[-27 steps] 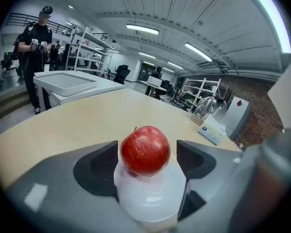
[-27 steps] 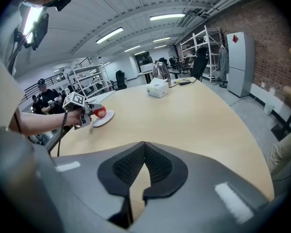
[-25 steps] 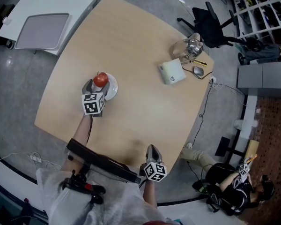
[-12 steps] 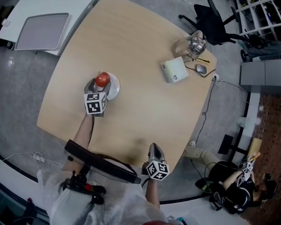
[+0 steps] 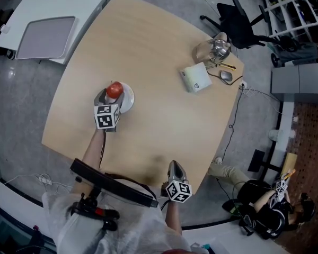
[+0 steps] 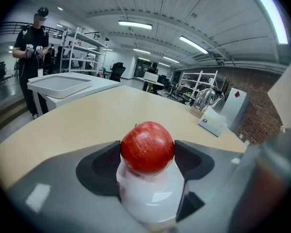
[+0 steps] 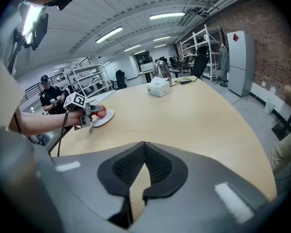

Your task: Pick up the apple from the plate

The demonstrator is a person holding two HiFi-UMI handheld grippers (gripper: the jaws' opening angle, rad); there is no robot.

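My left gripper (image 6: 147,154) is clenched on the apple (image 5: 114,89), pads pressing both sides. The apple sits on the plate (image 5: 129,100), lift not yet made. My right gripper (image 7: 144,152), closed and empty, is well apart from the plate.

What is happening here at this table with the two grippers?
A person holds a two-jaw gripper in each hand at a light wooden table. The left gripper has its pads against both sides of a round red apple, which sits on a small white plate. The apple is not lifted yet. The right gripper is shut and empty, near the table's front edge, well apart from the plate.
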